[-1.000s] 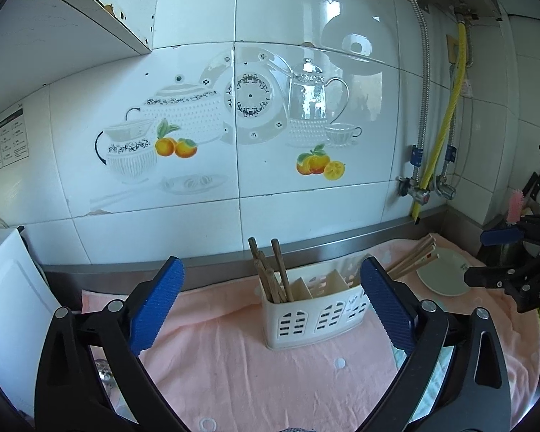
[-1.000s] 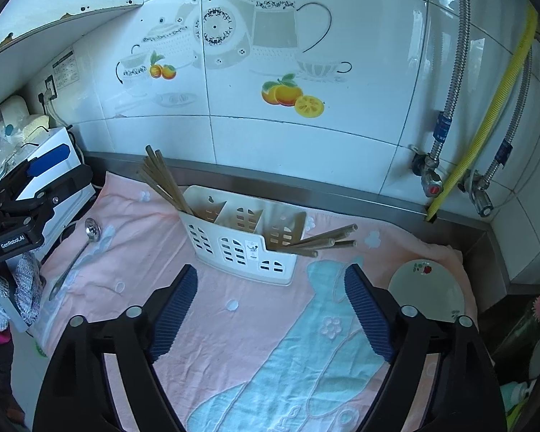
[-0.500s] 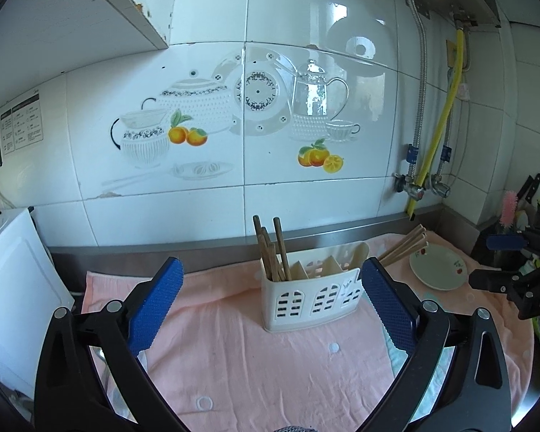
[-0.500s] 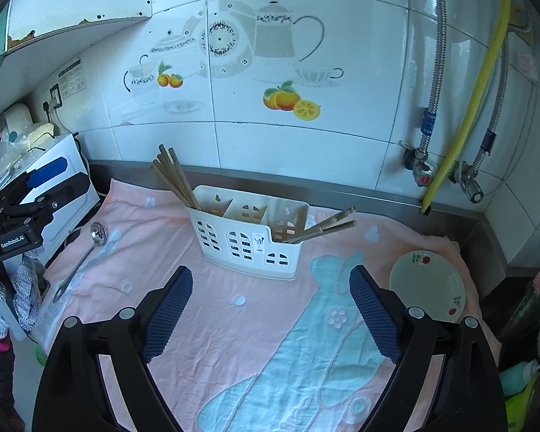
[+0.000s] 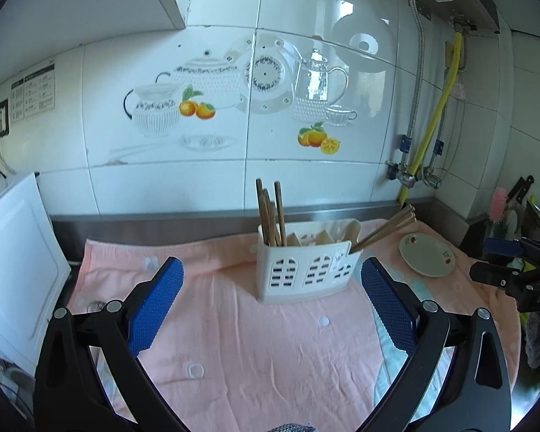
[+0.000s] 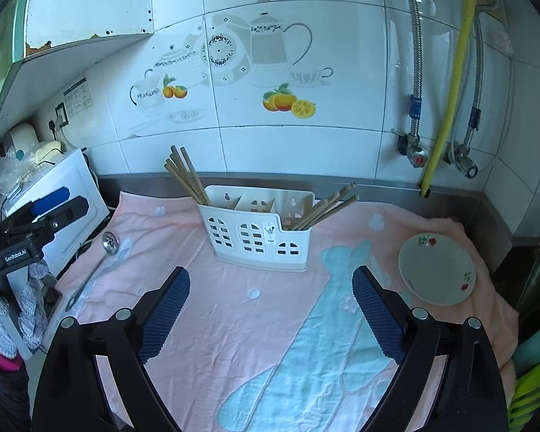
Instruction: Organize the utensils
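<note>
Chopsticks (image 5: 270,216) upright in caddy (image 5: 307,273) just ahead of wide, empty left gripper (image 5: 270,302); from right wrist: ladle (image 6: 100,259) far left of right gripper (image 6: 270,309), just widened, nothing between; approach handle low, squarely.

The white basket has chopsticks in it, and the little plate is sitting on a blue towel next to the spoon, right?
Not quite. The little plate isn't next to the spoon: the right wrist view shows them at opposite ends of the towel, which is mostly pink, with the white basket between them. The chopsticks are in the basket.
</note>
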`<state>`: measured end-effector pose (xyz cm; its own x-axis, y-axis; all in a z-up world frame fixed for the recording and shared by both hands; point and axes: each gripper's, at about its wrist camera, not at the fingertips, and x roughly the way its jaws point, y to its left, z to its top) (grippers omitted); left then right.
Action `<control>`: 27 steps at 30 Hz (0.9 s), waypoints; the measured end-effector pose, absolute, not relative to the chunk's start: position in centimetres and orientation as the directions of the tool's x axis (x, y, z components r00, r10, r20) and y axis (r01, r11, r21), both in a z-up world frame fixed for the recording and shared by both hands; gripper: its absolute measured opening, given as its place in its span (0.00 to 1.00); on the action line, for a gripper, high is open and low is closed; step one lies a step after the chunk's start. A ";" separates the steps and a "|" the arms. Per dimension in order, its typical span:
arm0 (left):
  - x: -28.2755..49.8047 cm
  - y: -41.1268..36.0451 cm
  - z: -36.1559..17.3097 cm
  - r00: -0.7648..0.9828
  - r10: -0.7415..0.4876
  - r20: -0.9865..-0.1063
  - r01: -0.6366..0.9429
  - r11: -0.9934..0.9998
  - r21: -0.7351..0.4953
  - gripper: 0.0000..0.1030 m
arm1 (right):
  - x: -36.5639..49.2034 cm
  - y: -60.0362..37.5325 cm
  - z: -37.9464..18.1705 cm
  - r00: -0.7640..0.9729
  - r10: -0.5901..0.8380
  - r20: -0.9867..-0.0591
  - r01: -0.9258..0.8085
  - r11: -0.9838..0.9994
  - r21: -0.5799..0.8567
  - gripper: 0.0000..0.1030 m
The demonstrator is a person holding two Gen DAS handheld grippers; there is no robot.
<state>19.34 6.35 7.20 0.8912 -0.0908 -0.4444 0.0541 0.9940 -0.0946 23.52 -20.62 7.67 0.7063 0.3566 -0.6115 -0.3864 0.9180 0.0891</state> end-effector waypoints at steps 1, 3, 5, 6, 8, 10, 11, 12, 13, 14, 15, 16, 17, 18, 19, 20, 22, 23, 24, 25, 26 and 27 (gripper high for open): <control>19.0 6.4 7.0 0.891 -0.090 -0.445 0.052 0.994 -0.097 0.95 | 23.2 -20.7 7.5 0.713 0.351 -0.607 -0.380 0.921 0.086 0.86; 18.5 6.4 6.7 0.888 -0.085 -0.453 0.048 0.995 -0.093 0.95 | 22.6 -20.8 7.3 0.725 0.339 -0.599 -0.371 0.926 0.075 0.87; 17.9 6.4 6.3 0.886 -0.077 -0.458 0.039 0.995 -0.092 0.95 | 22.0 -20.9 7.0 0.739 0.329 -0.589 -0.361 0.930 0.067 0.87; 17.7 6.4 6.1 0.884 -0.075 -0.461 0.037 0.995 -0.091 0.95 | 21.6 -20.9 6.9 0.742 0.328 -0.584 -0.357 0.932 0.069 0.87; 17.1 6.4 5.8 0.885 -0.070 -0.460 0.032 0.995 -0.090 0.95 | 21.1 -21.0 6.5 0.743 0.331 -0.581 -0.357 0.931 0.075 0.87; 16.4 6.4 5.4 0.885 -0.073 -0.460 0.030 0.995 -0.100 0.95 | 20.4 -20.9 6.1 0.752 0.327 -0.573 -0.353 0.933 0.068 0.87; 16.2 6.4 5.3 0.884 -0.078 -0.461 0.032 0.994 -0.107 0.95 | 20.0 -20.9 5.9 0.751 0.329 -0.572 -0.356 0.932 0.070 0.87; 15.9 6.5 5.1 0.883 -0.082 -0.462 0.033 0.993 -0.113 0.95 | 19.8 -20.9 5.7 0.753 0.332 -0.569 -0.354 0.932 0.076 0.88; 15.6 6.5 4.8 0.883 -0.081 -0.463 0.030 0.993 -0.115 0.95 | 19.5 -20.9 5.5 0.753 0.336 -0.566 -0.353 0.932 0.083 0.88; 15.4 6.5 4.6 0.882 -0.078 -0.464 0.027 0.993 -0.115 0.95 | 19.3 -20.9 5.3 0.751 0.340 -0.567 -0.356 0.931 0.086 0.88; 15.1 6.5 4.4 0.882 -0.075 -0.465 0.025 0.993 -0.114 0.95 | 19.0 -20.8 5.1 0.752 0.338 -0.566 -0.355 0.931 0.085 0.88; 15.0 6.5 4.3 0.882 -0.075 -0.466 0.024 0.993 -0.115 0.95 | 18.8 -20.8 4.9 0.758 0.331 -0.562 -0.350 0.934 0.077 0.88; 14.8 6.6 4.1 0.880 -0.077 -0.468 0.023 0.993 -0.119 0.95 | 18.5 -20.7 4.8 0.762 0.325 -0.561 -0.348 0.935 0.069 0.88; 14.6 6.6 3.9 0.879 -0.078 -0.471 0.022 0.992 -0.123 0.95 | 18.2 -20.5 4.7 0.766 0.319 -0.558 -0.347 0.936 0.058 0.89; 14.4 6.7 3.7 0.877 -0.076 -0.474 0.020 0.992 -0.123 0.95 | 17.9 -20.4 4.6 0.771 0.314 -0.554 -0.344 0.937 0.053 0.89; 14.2 6.7 3.5 0.876 -0.074 -0.477 0.018 0.992 -0.121 0.95 | 17.7 -20.3 4.5 0.775 0.311 -0.550 -0.343 0.938 0.047 0.89; 14.0 6.7 3.1 0.873 -0.068 -0.482 0.013 0.993 -0.115 0.95 | 17.2 -20.1 4.3 0.783 0.301 -0.544 -0.340 0.940 0.030 0.89; 13.8 6.7 2.9 0.872 -0.068 -0.485 0.014 0.993 -0.115 0.95 | 16.9 -20.0 4.3 0.793 0.288 -0.537 -0.332 0.943 0.016 0.89; 13.7 6.7 2.8 0.870 -0.070 -0.488 0.015 0.993 -0.116 0.95 | 16.7 -20.0 4.2 0.797 0.282 -0.534 -0.329 0.944 0.008 0.89; 13.6 6.7 2.7 0.869 -0.071 -0.489 0.015 0.993 -0.117 0.95 | 16.6 -19.9 4.1 0.800 0.279 -0.531 -0.327 0.945 0.003 0.89; 13.4 6.7 2.6 0.870 -0.067 -0.489 0.012 0.993 -0.115 0.95 | 16.4 -19.9 4.0 0.803 0.276 -0.528 -0.324 0.946 0.002 0.89; 13.2 6.7 2.4 0.870 -0.065 -0.488 0.011 0.994 -0.113 0.95 | 16.2 -20.0 3.9 0.807 0.275 -0.523 -0.318 0.948 0.009 0.90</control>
<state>13.23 6.72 2.44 0.8704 -0.0652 -0.4880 0.0111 0.9935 -0.1130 16.20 -19.96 3.88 0.8067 0.2752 -0.5229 -0.3179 0.9481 0.0086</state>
